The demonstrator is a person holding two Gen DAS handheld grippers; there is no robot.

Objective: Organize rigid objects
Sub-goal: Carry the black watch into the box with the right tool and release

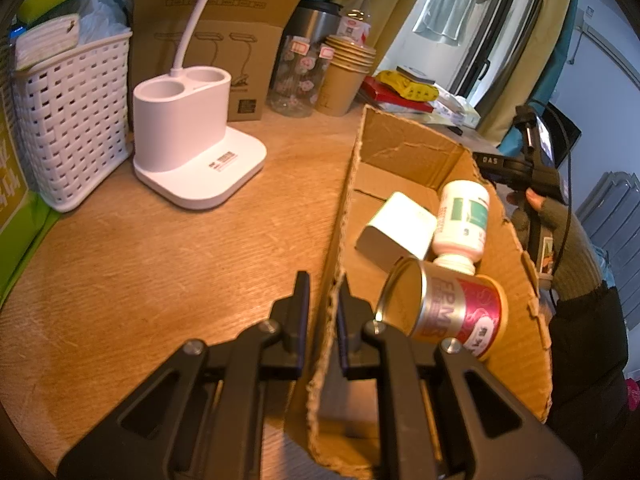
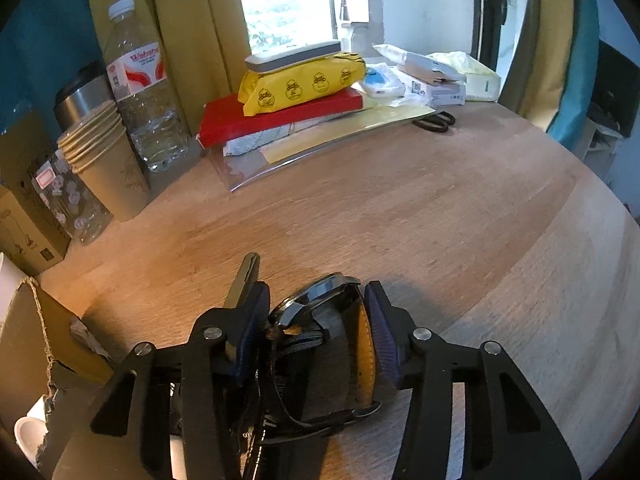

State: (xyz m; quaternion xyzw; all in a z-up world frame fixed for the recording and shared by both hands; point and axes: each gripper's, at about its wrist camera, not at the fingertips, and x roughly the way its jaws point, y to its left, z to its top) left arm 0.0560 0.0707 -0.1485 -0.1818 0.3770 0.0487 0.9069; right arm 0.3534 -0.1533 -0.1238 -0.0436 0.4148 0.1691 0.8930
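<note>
Cardboard fills my left view: the left gripper (image 1: 323, 304) is clamped on the torn near wall of the open cardboard box (image 1: 516, 264), one pad outside, one inside. Lying in the box I see a gold and red can (image 1: 448, 308) on its side with large letters I can only partly read, perhaps "FRM", a white bottle (image 1: 462, 222) with a green label whose print is too small for me, and a small white block (image 1: 394, 226) touching that bottle.

On my right view the right gripper (image 2: 316, 316) has a wristwatch (image 2: 320, 300) between its blue pads; its case sits up front and its tan-lined strap (image 2: 366, 360) runs back along the right pad. The pads look pressed against it, so I read this as a grip. A slim key-like blade (image 2: 244, 276) pokes out ahead of the left finger. The watch is just above the wooden table (image 2: 440, 208), beside the box's corner.

Further back stand a clear water bottle (image 2: 140, 92) with a red-and-white label reading roughly "Wahaha", a stack of paper cups (image 2: 108, 160), and a yellow printed pack (image 2: 304, 80) on a red book (image 2: 276, 114). A white desk lamp base (image 1: 192, 140) carries a small barcode sticker.
</note>
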